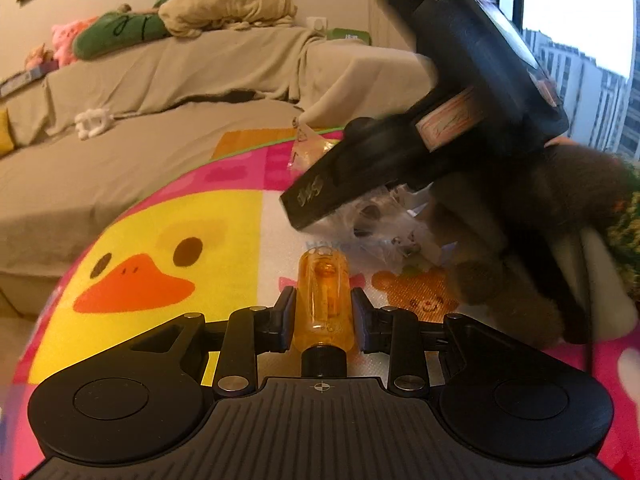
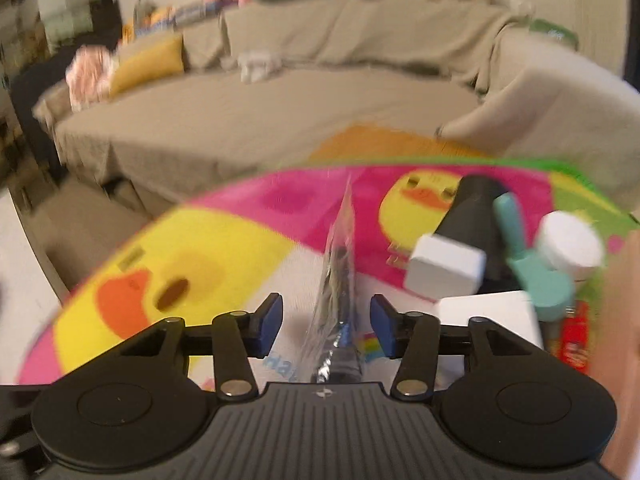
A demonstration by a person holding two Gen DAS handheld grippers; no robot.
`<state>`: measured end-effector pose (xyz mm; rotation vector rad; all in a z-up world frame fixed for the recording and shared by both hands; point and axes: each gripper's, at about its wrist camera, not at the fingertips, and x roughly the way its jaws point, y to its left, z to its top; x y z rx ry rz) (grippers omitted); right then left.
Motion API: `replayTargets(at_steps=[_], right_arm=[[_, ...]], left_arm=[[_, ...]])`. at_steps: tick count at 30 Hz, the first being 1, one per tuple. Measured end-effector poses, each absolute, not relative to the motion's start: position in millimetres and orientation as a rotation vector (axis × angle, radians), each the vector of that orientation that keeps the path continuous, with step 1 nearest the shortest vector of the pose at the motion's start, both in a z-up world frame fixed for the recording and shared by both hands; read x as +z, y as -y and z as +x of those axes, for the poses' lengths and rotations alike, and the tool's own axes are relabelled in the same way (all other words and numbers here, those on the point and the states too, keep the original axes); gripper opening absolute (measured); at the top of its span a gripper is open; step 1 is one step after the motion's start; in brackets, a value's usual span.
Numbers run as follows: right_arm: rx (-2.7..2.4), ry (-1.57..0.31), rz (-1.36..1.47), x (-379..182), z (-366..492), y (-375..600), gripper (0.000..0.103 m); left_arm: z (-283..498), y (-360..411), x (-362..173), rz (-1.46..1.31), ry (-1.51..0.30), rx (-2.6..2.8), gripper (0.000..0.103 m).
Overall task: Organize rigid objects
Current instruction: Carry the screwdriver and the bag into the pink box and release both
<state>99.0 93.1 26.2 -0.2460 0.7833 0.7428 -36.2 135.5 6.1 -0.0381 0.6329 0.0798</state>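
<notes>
A beige sofa point(image 1: 168, 92) fills the background, draped with a throw and piled with soft toys, well apart from the work. In front of it lies a bright play mat point(image 1: 168, 240) printed with a yellow duck; it serves as the sorting surface, and the loose items rest on it.

In the right wrist view, a cluster of hard things sits together on the mat's right side: a white box point(image 2: 446, 266), a black tube point(image 2: 474, 208) behind it, a teal-handled tool point(image 2: 532, 260) and a white cap point(image 2: 570, 244). Grouped touching or just beside one another, they look like the pile where rigid pieces are being gathered.

The right gripper point(image 2: 326, 322) stands partly apart, its blue pads point(image 2: 267, 324) clear of a clear plastic bag point(image 2: 336, 280) that stands upright between them. The pads do not press on the bag, so I judge it is not gripped; the picture is blurred, so whether the bag is resting or falling cannot be told. From the left wrist view, the same gripper's black body looms over crumpled clear plastic on the mat.

The left gripper point(image 1: 322, 316) is narrow, clamped on a small orange bottle point(image 1: 322, 300) with a black cap pointing back toward the camera. The bottle is held lengthwise along the fingers, just above the mat, probably so it can be carried to the pile.
</notes>
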Motion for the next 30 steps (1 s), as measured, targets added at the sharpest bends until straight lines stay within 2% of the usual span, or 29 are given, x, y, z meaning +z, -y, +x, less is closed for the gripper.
replayTargets(at_steps=[2,6,12,18,24,28,30], right_arm=[[0.758,-0.722,-0.337,25,87,-97,0.02],[0.849,-0.747,-0.248,54,57,-58,0.02],[0.866,-0.66,-0.221,102,-22,47,0.02],[0.7,-0.615,-0.227,92,-76,149,0.02],[0.561,-0.597,-0.157,82,-78,197,0.02],[0.546,-0.572,-0.134,81,-78,205,0.02],[0.538,-0.56,-0.129,78,-80,210,0.02]], left_arm=[[-36,-136,6,-0.04,-0.635,0.079,0.034],[-35,-136,7,-0.041,-0.637,0.078,0.033],[-45,-131,11,-0.042,-0.618,0.009,0.032],[-57,-92,48,-0.135,-0.598,-0.26,0.032],[-2,-17,134,-0.085,-0.429,-0.401,0.032],[66,16,130,-0.147,-0.531,-0.443,0.033],[73,12,123,-0.182,-0.509,-0.396,0.033]])
